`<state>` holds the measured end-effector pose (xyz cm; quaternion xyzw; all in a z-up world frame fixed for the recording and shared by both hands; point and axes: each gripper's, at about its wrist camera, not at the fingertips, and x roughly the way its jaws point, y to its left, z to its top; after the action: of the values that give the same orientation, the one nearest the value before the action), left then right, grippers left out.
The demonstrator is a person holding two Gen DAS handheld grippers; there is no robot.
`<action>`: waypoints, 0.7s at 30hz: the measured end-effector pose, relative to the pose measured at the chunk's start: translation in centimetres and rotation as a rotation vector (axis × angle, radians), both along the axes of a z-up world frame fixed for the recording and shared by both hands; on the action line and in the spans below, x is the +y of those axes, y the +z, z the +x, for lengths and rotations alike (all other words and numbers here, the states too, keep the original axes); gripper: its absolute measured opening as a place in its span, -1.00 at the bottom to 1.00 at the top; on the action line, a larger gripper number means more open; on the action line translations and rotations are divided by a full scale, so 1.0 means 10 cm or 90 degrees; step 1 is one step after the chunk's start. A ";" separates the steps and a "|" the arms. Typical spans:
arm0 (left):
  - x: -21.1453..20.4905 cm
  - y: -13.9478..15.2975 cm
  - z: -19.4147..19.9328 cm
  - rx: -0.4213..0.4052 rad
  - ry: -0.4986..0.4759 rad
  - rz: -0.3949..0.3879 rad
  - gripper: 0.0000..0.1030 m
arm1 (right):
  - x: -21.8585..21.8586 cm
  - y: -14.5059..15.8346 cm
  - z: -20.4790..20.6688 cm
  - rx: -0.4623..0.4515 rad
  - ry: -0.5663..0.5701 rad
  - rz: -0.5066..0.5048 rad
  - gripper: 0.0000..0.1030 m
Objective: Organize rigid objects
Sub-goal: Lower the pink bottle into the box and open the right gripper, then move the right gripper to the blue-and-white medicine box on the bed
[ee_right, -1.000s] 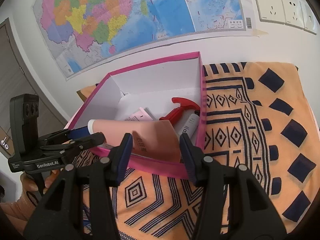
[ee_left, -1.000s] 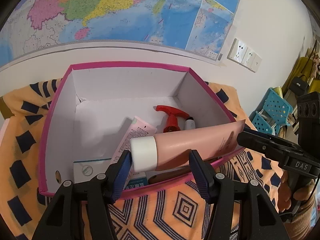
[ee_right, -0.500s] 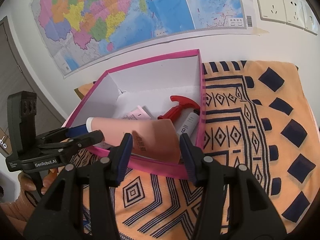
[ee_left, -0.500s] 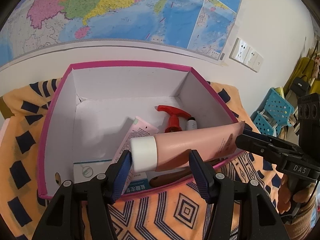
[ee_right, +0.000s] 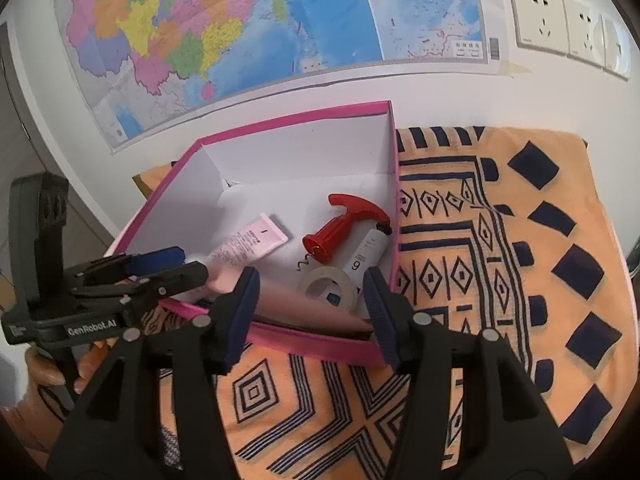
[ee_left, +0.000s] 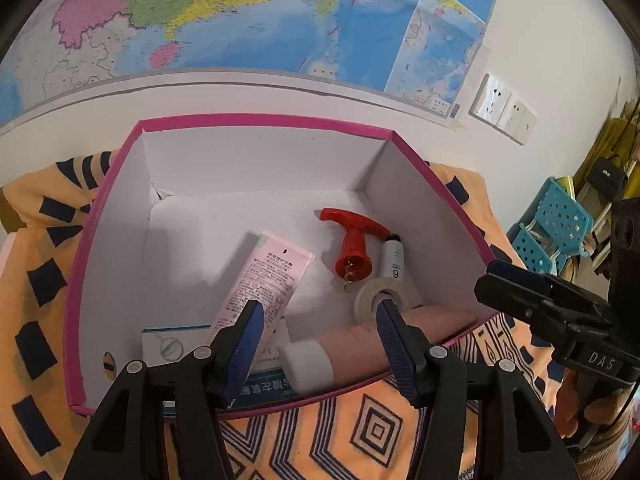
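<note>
Hovering at the near rim of the pink-edged box [ee_left: 256, 122], the left gripper [ee_left: 318, 330] stands with its blue pads apart and clear of everything; between and beyond them, low in the box, lies the salmon-pink tube [ee_left: 400, 338] with its white cap [ee_left: 308, 366] toward the left pad, touching neither pad; the right gripper [ee_right: 310, 308], seen from its own camera, has its jaws opening, and the flat crimped end of the same tube [ee_right: 316, 312] lies between its pads inside the near wall, with no pad visibly pressing on it; the tube rests along the near wall of the box, its body partly over a white-and-blue carton [ee_left: 180, 344]; just beyond the tube sits a roll of clear tape [ee_left: 384, 296], lying flat; behind the roll, a red corkscrew [ee_left: 354, 246] with a T-handle lies on its side, its metal spiral toward the roll; beside it, against the right wall, lies a small white tube with a black cap [ee_left: 392, 258], marked with a 6; a pale pink tube [ee_left: 264, 280] lies slanted across the box floor, its lower end on the carton; the box stands on an orange cloth with dark geometric pattern [ee_right: 500, 240]; a coloured map [ee_right: 240, 32] hangs on the white wall behind, with wall sockets [ee_right: 568, 24] at its right; blue perforated baskets [ee_left: 556, 224] appear at the far right of the left view; a person's hand [ee_right: 44, 364] holds the left gripper's handle.
</note>
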<state>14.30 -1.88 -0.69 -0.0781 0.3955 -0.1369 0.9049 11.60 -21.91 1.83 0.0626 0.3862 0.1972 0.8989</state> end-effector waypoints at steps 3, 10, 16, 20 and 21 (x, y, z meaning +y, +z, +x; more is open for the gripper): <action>0.04 0.01 -0.07 -0.018 -0.001 0.005 0.15 | 0.00 0.00 -0.02 -0.003 0.003 0.001 0.09; 0.21 0.20 -0.58 -0.104 -0.025 0.015 0.27 | -0.01 0.05 -0.23 -0.020 0.037 0.033 0.09; 0.45 0.21 -1.00 -0.122 -0.032 0.022 0.28 | 0.04 0.18 -0.58 -0.036 0.133 0.097 0.09; 0.56 0.04 -1.20 -0.086 -0.023 0.046 0.28 | 0.20 0.12 -0.81 -0.010 0.214 0.116 0.09; 0.60 -0.01 -1.25 -0.073 -0.019 0.050 0.28 | 0.25 0.08 -0.86 0.002 0.232 0.115 0.09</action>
<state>1.80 4.11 -0.81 -0.0285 0.3494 -0.1393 0.9261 3.04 -19.44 2.65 0.0722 0.3730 0.3906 0.8385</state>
